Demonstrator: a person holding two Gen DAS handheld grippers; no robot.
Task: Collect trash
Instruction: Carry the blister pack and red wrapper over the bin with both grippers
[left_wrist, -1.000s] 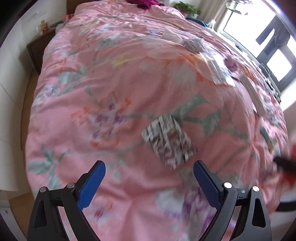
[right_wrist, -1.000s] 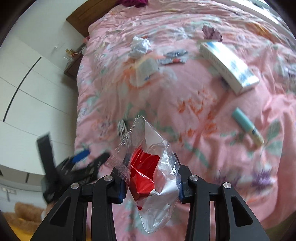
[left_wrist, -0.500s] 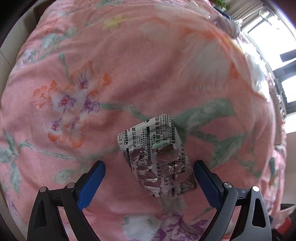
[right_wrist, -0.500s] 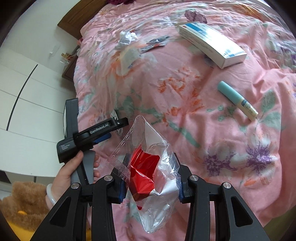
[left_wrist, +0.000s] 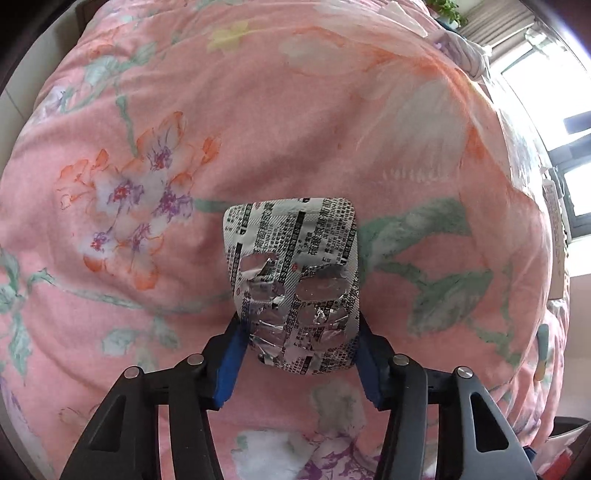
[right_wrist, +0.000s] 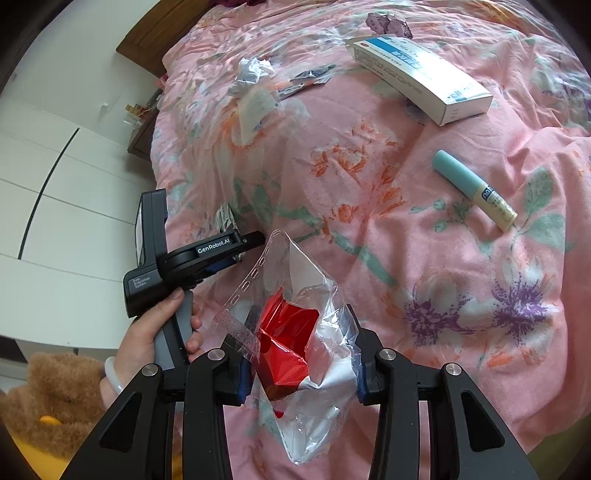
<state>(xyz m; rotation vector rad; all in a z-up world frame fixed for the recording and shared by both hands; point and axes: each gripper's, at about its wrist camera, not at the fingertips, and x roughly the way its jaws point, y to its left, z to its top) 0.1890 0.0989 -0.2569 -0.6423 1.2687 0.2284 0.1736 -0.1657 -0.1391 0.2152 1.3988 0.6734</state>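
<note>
While its jaws are closing, the left gripper (left_wrist: 300, 350) has the empty pill sheet (left_wrist: 293, 280) between its blue pads (left_wrist: 231, 354), which meet the sheet's two long edges at its near end. The sheet lies foil side up on the pink flowered bedspread (left_wrist: 258, 122), its long axis running straight away from the gripper, and its far end sits just beside a green leaf print. Several of its blisters are torn open; the print on the foil is too small to read. In the right wrist view only a corner of the sheet (right_wrist: 225, 218) shows beyond the left gripper (right_wrist: 240, 254), whose body hides the rest, and a hand (right_wrist: 155, 332) grips its handle. The right gripper (right_wrist: 303, 373) is clamped on a clear plastic bag (right_wrist: 317, 354) with something red (right_wrist: 288, 343) inside; what the red thing is cannot be made out. On the bedspread (right_wrist: 369, 229) beyond the bag lie a teal and cream tube (right_wrist: 474, 190), pointing slantwise, a long white and blue box (right_wrist: 417, 77), a crumpled white paper (right_wrist: 253, 72), a flat clear wrapper (right_wrist: 258, 107) and some dark wrappers (right_wrist: 306, 79) too blurred to tell apart. A brown plush toy (right_wrist: 51, 398) is cut off at the frame's lower left edge, below the hand.
</note>
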